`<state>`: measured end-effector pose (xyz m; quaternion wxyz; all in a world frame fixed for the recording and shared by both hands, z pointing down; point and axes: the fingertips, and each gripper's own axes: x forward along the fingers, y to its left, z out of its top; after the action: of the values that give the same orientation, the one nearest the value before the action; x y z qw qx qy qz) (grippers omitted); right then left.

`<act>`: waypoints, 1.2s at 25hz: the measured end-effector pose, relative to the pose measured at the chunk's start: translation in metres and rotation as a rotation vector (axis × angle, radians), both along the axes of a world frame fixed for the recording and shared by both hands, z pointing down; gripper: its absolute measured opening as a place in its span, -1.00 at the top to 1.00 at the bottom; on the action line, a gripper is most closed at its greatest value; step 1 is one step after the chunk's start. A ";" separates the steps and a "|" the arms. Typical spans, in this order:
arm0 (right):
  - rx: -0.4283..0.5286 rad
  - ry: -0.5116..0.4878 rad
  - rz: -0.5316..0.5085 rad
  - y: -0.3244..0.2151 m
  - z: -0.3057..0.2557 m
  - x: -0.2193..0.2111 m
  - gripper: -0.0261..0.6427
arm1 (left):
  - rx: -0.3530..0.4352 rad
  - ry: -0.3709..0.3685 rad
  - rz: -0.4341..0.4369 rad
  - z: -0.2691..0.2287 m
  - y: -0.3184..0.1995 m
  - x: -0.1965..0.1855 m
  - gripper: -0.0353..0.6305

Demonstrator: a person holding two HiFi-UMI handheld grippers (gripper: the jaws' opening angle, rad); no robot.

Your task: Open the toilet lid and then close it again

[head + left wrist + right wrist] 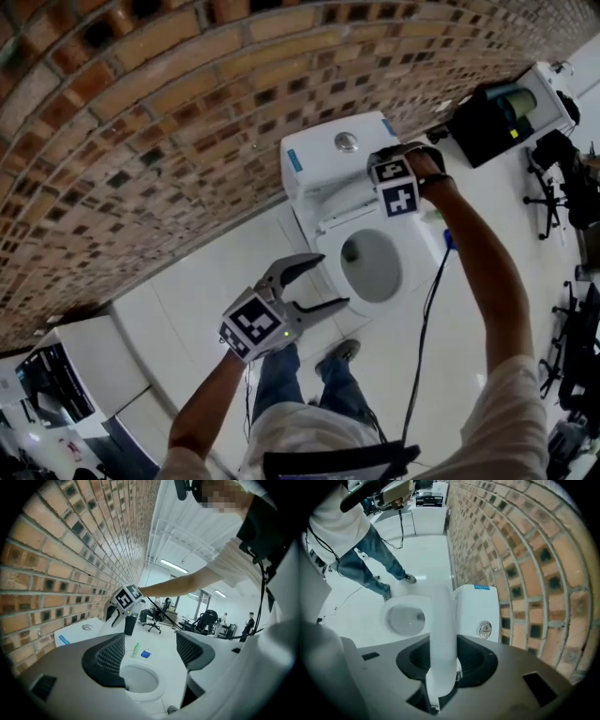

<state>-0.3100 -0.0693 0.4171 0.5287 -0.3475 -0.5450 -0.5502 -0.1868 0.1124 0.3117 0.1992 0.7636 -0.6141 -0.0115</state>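
Right gripper (443,660) pinching upright toilet lid (443,613), left gripper (150,651) spread wide, empty

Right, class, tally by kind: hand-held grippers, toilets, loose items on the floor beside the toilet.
Grey hand-held grippers: 2 (left hand-held gripper, right hand-held gripper)
White ceramic toilet with raised white lid: 1
Green plastic bottle: 1
Blue item: 1
Total: 5
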 end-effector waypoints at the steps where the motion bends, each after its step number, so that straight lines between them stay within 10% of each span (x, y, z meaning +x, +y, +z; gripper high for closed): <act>1: 0.000 -0.023 -0.005 0.004 -0.001 0.013 0.55 | 0.003 -0.004 0.010 -0.002 -0.003 0.003 -0.13; 16: 0.050 -0.680 0.033 0.051 0.120 0.281 0.49 | 0.063 -0.034 0.092 0.041 -0.061 0.106 -0.13; 30: -0.027 -0.711 0.065 0.058 0.317 0.376 0.06 | 0.015 -0.036 -0.063 0.154 -0.076 0.152 -0.13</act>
<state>0.0663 -0.0110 0.7338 0.3184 -0.1238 -0.7130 -0.6123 -0.0344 0.0363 0.4653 0.1819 0.7455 -0.6411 -0.0084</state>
